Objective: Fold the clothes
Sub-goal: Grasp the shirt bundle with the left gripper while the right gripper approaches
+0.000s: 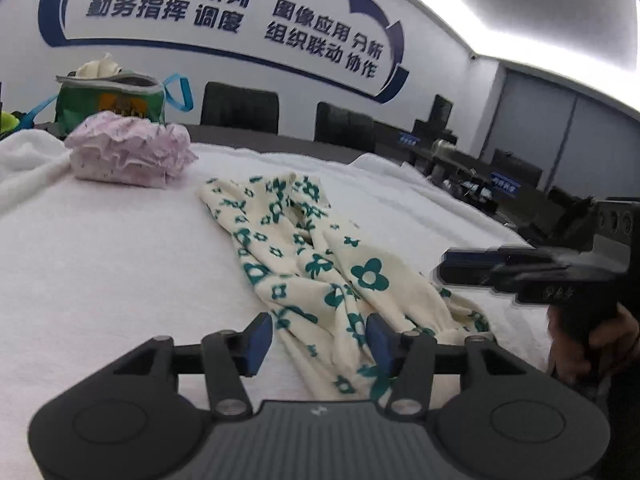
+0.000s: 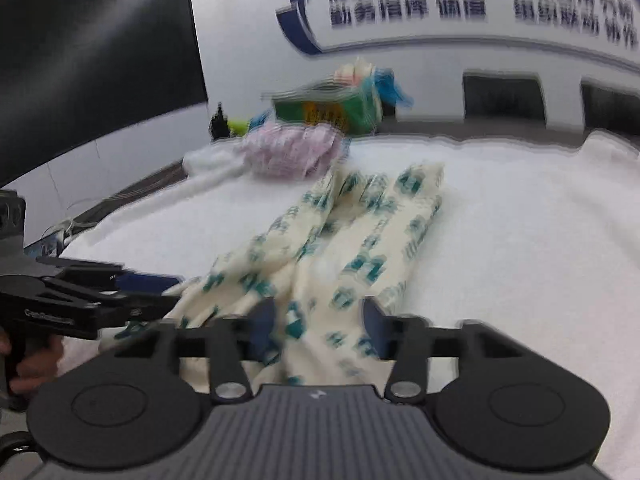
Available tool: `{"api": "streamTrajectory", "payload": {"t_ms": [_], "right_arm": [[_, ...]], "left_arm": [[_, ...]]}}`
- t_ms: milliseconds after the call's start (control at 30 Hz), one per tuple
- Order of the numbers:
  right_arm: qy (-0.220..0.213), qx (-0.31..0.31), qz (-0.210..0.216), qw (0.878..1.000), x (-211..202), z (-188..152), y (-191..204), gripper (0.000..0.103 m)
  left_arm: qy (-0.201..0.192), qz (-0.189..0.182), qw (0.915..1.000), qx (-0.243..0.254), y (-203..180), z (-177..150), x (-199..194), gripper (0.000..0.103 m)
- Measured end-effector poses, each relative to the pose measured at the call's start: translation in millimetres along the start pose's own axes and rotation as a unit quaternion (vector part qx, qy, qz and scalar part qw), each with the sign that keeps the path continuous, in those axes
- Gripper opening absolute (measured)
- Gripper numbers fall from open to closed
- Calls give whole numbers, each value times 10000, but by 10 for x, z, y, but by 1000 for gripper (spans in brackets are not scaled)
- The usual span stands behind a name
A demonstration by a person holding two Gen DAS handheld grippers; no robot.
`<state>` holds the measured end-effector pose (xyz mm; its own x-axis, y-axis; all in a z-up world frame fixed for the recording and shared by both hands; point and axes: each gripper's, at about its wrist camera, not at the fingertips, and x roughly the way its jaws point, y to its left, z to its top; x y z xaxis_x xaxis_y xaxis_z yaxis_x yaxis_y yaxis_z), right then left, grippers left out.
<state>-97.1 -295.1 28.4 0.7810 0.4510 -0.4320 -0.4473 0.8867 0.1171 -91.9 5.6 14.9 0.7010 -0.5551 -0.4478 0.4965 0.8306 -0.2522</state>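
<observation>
The left gripper (image 1: 320,342) hangs low over the near edge of the white towel-covered worktop (image 1: 120,272), its blue-padded jaws standing about half apart. The near end of the cream garment with green flowers (image 1: 320,264) lies between them, but the pads do not press on it; a gap shows on each side of the cloth. The right gripper (image 2: 320,332) sits likewise over the same near end, a little further along the edge, jaws also roughly half apart with cloth between and not clamped. That view is blurred. The garment stretches from the near edge toward the middle of the worktop, bunched and creased. A folded pink ruffled garment (image 1: 132,152) rests near the far left corner, with a green bag (image 1: 112,96) just behind it
</observation>
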Motion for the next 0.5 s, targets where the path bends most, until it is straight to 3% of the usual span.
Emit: {"api": "streamTrajectory", "payload": {"t_ms": [133, 200, 367, 500], "right_arm": [[-547, -814, 354, 9946, -385, 17, 38, 53], [-691, -1271, 624, 9875, -522, -5, 101, 58], [-461, -2235, 1161, 9667, -432, -127, 339, 64], [-155, -2905, 1445, 9458, -229, -156, 569, 64]], "left_arm": [[-195, -17, 9997, 173, 98, 26, -251, 53], [-235, -102, 9993, 280, 100, 25, -320, 57], [8, -150, 9986, 516, 64, -54, -341, 59], [68, -420, 9968, 680, 66, -151, -386, 59]]}}
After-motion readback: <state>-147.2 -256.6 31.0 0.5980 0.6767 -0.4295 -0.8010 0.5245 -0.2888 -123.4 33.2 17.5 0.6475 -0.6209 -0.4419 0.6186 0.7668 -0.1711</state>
